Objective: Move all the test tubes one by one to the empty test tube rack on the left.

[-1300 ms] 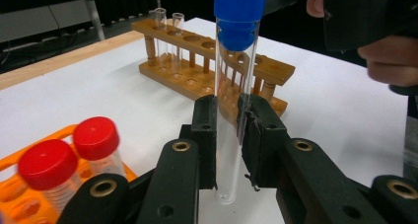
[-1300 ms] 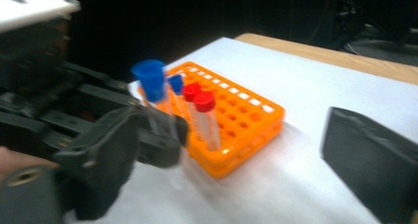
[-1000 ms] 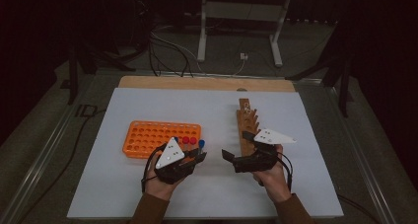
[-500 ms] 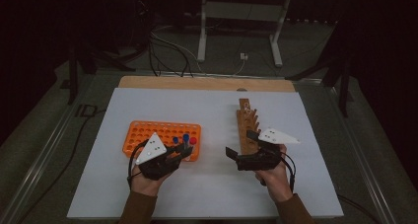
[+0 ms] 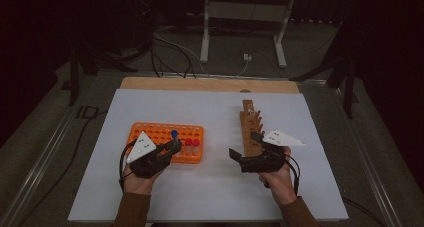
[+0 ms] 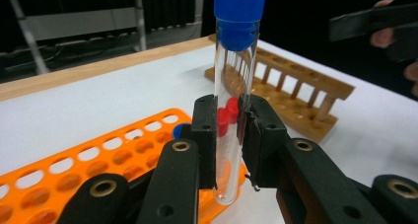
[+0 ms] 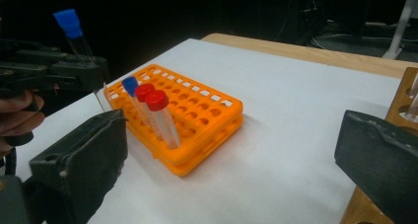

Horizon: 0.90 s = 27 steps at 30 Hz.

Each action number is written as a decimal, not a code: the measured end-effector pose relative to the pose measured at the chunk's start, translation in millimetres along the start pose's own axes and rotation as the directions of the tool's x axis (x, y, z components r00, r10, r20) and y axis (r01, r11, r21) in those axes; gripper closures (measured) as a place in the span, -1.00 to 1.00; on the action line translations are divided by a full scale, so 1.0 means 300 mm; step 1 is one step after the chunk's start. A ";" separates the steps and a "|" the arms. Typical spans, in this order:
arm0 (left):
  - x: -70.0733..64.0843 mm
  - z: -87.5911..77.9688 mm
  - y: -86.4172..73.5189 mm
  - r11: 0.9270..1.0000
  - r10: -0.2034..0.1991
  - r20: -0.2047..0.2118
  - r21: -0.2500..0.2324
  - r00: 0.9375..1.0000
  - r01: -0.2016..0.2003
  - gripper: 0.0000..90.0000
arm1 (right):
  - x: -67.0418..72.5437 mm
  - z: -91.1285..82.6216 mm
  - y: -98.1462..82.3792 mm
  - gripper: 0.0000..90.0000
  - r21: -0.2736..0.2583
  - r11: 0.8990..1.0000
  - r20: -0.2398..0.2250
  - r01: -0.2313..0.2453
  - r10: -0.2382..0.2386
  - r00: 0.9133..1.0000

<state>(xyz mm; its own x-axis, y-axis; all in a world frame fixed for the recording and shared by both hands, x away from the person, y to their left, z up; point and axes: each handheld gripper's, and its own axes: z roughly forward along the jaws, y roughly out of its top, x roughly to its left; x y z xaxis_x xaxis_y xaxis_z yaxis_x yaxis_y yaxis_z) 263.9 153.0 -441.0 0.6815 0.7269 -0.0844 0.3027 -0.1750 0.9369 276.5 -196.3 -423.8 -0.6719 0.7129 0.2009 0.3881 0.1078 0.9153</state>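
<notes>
My left gripper [image 6: 229, 130] is shut on a clear tube with a blue cap [image 6: 235, 86], held upright. In the high view the left gripper [image 5: 175, 144] hovers over the near edge of the orange rack [image 5: 160, 133], close to two red-capped tubes [image 7: 156, 105] and a blue-capped tube [image 7: 131, 86] standing in the rack's right end. My right gripper [image 7: 229, 160] is open with nothing between its jaws. It sits by the near end of the wooden rack [image 5: 248, 118], facing the orange rack [image 7: 207, 110].
A white mat [image 5: 215, 112] covers the table, with a wooden strip [image 5: 210, 84] along its far edge. Most holes of the orange rack [image 6: 98, 155] are vacant. Cables and a metal stand [image 5: 240, 17] lie on the floor beyond the table.
My left gripper has carried the blue-capped tube leftward, from right of the orange rack to over its near right part. The right gripper has barely shifted.
</notes>
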 end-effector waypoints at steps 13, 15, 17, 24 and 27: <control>0.042 0.004 -0.034 0.999 -0.037 -0.095 -0.009 0.995 0.036 0.72 | -0.003 -0.006 0.004 -1.00 -0.010 1.000 0.003 -0.001 0.001 1.000; 0.045 0.014 -0.044 0.999 -0.042 -0.117 -0.011 0.992 0.041 0.72 | -0.001 -0.004 0.003 -1.00 -0.006 1.000 0.000 0.000 0.000 1.000; 0.051 0.026 -0.054 0.999 -0.050 -0.130 -0.009 0.990 0.050 0.72 | 0.000 -0.002 0.002 -1.00 -0.004 1.000 -0.004 0.005 -0.005 1.000; 0.065 0.053 -0.077 0.998 -0.062 -0.141 0.010 0.988 0.064 0.72 | 0.004 0.003 0.000 -1.00 0.003 1.000 -0.011 0.006 -0.006 1.000; 0.068 0.066 -0.086 0.997 -0.072 -0.137 0.013 0.988 0.075 0.72 | 0.004 0.003 -0.001 -1.00 0.002 1.000 -0.014 0.011 -0.011 1.000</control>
<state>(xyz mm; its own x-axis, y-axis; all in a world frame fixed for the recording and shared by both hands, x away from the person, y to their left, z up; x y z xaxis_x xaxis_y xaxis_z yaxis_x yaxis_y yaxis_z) 283.0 159.2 -473.5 0.5598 0.8220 -0.1044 0.3611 -0.1286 0.9236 276.3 -194.8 -424.0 -0.6847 0.7021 0.1953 0.3819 0.1175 0.9167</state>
